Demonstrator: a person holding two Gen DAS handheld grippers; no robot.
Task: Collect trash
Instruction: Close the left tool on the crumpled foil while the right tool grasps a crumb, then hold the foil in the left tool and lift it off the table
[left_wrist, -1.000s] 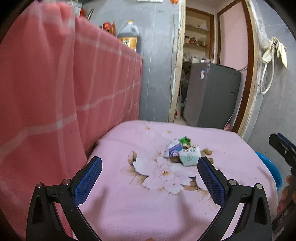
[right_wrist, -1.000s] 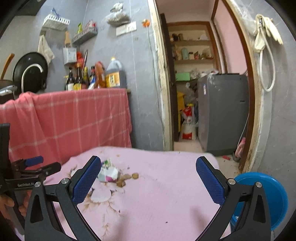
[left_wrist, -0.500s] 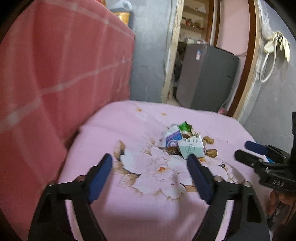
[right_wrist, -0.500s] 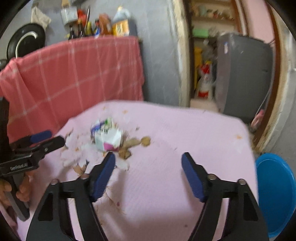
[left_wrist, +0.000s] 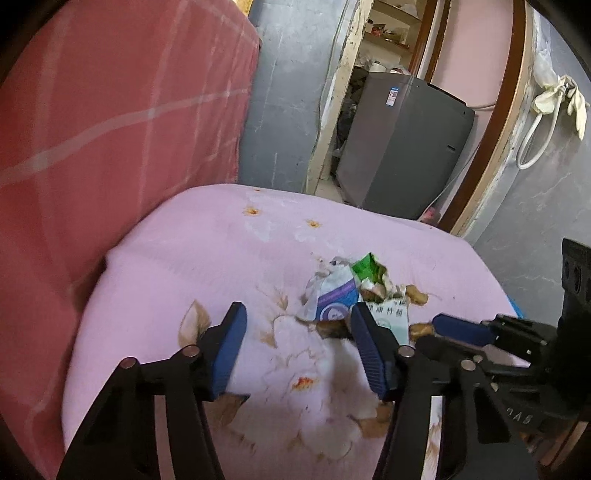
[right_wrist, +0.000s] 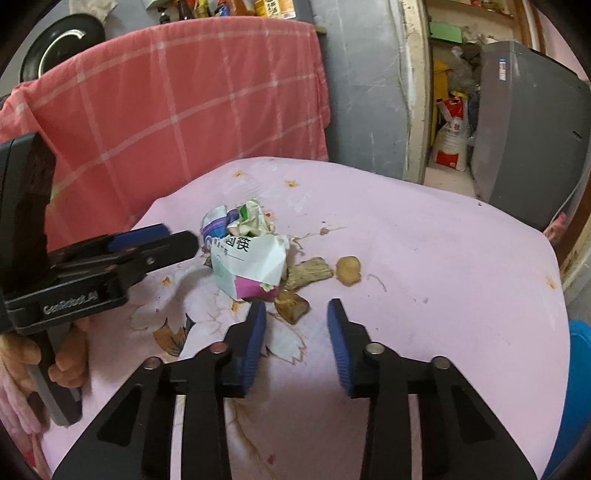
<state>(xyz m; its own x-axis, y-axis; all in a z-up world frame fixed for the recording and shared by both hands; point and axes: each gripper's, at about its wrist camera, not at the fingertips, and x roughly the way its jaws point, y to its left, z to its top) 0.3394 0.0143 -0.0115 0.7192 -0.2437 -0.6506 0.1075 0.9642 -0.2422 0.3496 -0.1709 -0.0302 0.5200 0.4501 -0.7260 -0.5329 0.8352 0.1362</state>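
Pink cloth cover (right_wrist: 424, 258), matt and soft-looking with printed flowers; red checked cloth (right_wrist: 177, 110) upper left, woven, matt. Crumpled wrappers (right_wrist: 251, 258) centre look like thin glossy paper. Gripper fingers (right_wrist: 255, 339): matt black plastic, ribbed blue pads, shiny metal pins.

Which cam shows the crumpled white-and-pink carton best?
Right wrist. There the crumpled carton lies in full view on the pink cloth, its white face, printed characters and pink corner all clear. In the left wrist view, the left gripper covers part of the carton with one finger.
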